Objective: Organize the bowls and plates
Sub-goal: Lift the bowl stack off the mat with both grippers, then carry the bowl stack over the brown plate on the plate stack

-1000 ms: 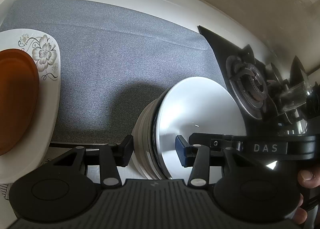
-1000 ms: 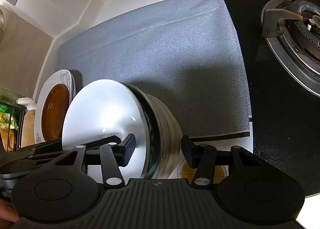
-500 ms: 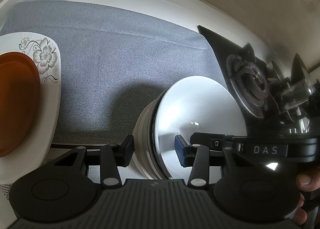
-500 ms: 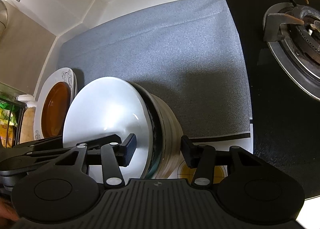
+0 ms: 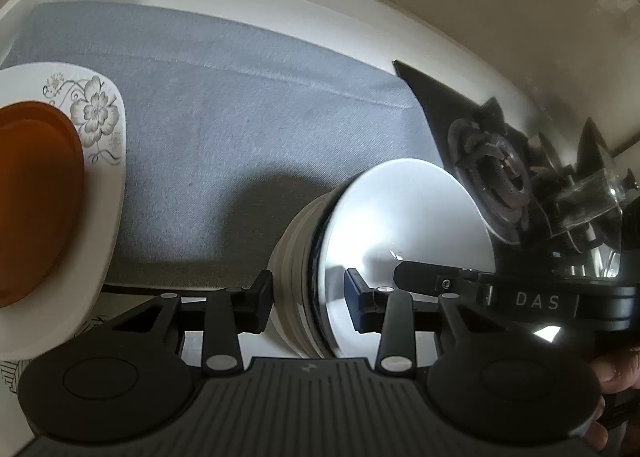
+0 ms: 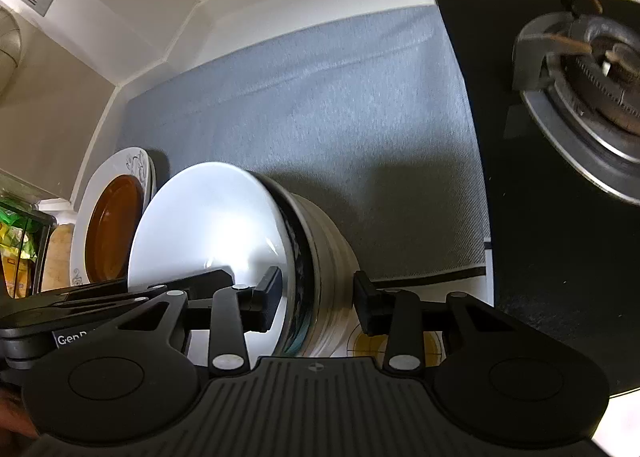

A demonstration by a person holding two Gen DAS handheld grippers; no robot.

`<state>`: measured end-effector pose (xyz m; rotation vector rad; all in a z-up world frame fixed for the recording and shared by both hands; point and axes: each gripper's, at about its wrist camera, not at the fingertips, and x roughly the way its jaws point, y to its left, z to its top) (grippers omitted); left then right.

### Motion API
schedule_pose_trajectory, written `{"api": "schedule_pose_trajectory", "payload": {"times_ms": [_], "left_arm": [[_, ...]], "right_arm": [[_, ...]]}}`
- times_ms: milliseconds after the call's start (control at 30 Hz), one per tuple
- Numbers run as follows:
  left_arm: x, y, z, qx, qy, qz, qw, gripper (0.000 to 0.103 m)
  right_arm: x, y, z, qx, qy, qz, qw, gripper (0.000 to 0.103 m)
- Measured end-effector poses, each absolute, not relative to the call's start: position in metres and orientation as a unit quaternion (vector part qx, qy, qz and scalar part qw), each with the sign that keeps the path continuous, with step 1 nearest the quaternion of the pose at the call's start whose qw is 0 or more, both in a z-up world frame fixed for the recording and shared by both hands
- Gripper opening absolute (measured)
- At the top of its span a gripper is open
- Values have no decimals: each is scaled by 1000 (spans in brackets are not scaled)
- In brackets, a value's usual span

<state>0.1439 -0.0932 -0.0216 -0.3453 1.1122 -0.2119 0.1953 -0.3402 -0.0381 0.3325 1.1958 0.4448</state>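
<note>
A stack of nested bowls (image 5: 400,229), white inside with ribbed cream sides, is held up off the grey mat. My left gripper (image 5: 310,303) is shut on the stack's rim from one side. My right gripper (image 6: 318,301) is shut on the same bowl stack (image 6: 224,229) from the other side. A dark-patterned bowl (image 6: 300,257) sits within the stack. A white floral plate (image 5: 100,129) with an orange plate (image 5: 36,197) on it stands at the left, also in the right wrist view (image 6: 112,217).
A grey mat (image 5: 240,113) covers the counter up to the white wall. A black gas stove (image 6: 560,177) with a burner (image 6: 592,89) lies to the right. A glass object (image 5: 588,193) shows near the stove. Packets (image 6: 16,253) are at far left.
Both grippers and the bowl stack have drifted slightly away from the stove and up; the grip is unchanged.
</note>
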Motion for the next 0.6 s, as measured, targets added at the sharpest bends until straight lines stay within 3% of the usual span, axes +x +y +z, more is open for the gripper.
{"api": "schedule_pose_trajectory", "payload": {"times_ms": [300, 600], "left_arm": [[139, -70, 12, -175, 478, -86, 857, 42], [125, 11, 52, -200, 431, -2, 880, 42]], "right_arm": [[199, -327, -4, 147, 525, 210, 811, 40], [219, -248, 37, 129, 495, 275, 814, 40]]}}
